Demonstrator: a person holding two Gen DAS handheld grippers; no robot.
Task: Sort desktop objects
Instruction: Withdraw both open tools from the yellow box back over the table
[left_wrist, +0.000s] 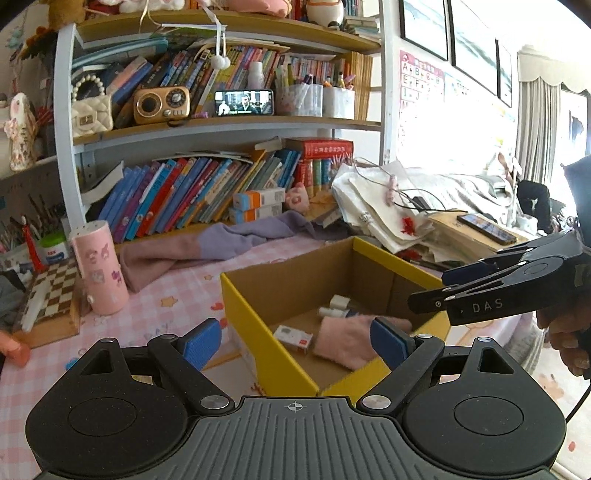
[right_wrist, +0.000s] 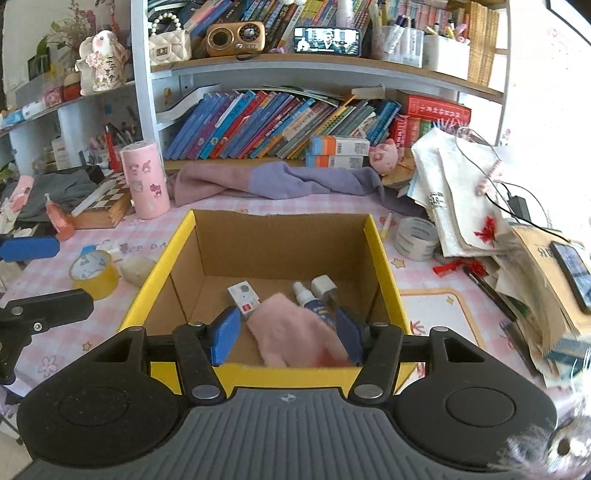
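Note:
A yellow-rimmed cardboard box (left_wrist: 243, 314) (right_wrist: 376, 243) stands on the pink checked desk. Inside lie a pink cloth (right_wrist: 291, 328) (left_wrist: 347, 341), a small white and red carton (right_wrist: 243, 295) (left_wrist: 293, 338) and two small bottles (right_wrist: 314, 299) (left_wrist: 338, 306). My left gripper (left_wrist: 295, 343) is wide open over the box's near left corner, with nothing in it. My right gripper (right_wrist: 287, 334) hovers at the box's near rim, jaws partly apart; the cloth lies below them and the pads do not press on it. In the left wrist view the right gripper (left_wrist: 428, 290) shows empty.
Left of the box lie a yellow tape roll (right_wrist: 94, 275), a pale lump (right_wrist: 136, 269), a pink cylinder (right_wrist: 146, 179) and a chequered board box (right_wrist: 107, 203). A clear tape roll (right_wrist: 415, 238), a marker (right_wrist: 386, 223), stacked papers (right_wrist: 461, 206) and a phone (right_wrist: 572, 269) crowd the right. A purple-pink cloth (right_wrist: 273, 181) lies behind.

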